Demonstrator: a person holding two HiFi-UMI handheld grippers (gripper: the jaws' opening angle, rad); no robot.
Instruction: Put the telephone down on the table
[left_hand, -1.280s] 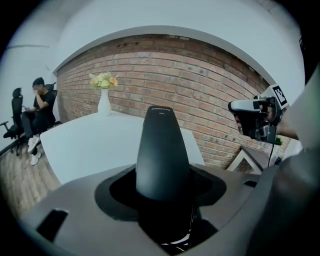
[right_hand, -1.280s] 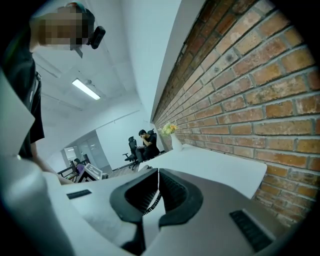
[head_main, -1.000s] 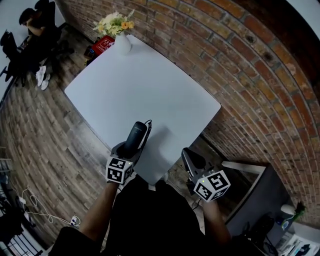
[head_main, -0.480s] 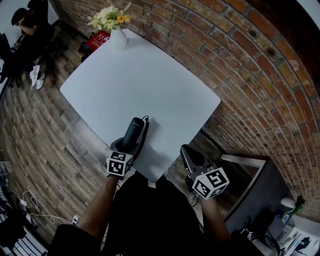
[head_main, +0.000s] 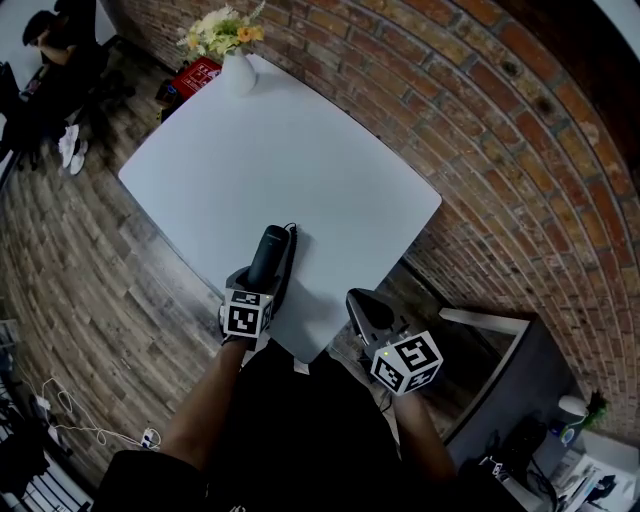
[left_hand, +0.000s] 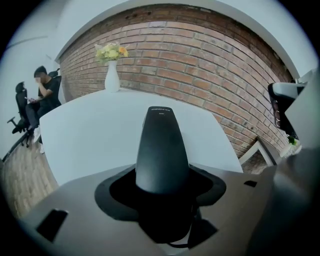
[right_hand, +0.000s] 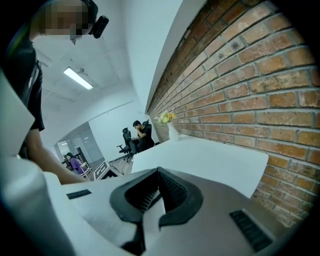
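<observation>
The black telephone handset (head_main: 268, 256) sticks forward out of my left gripper (head_main: 260, 285), which is shut on its lower end. It lies over the near corner of the white table (head_main: 300, 160); whether it touches the top I cannot tell. A thin cord (head_main: 291, 232) curls beside its far tip. In the left gripper view the telephone (left_hand: 161, 150) rises from between the jaws, with the table (left_hand: 95, 125) beyond. My right gripper (head_main: 361, 306) hangs off the table's near right edge, shut and empty; in its own view the right gripper (right_hand: 159, 175) has its ribbed pads together.
A white vase of flowers (head_main: 237, 70) stands at the table's far corner, a red box (head_main: 199, 76) on the floor behind it. A person sits on a chair (head_main: 50, 60) at far left. Brick wall runs along the right; a grey cabinet (head_main: 510, 390) stands at lower right.
My left gripper has carried the telephone a little forward over the table's near corner. The right gripper has drifted slightly left and nearer to me.
</observation>
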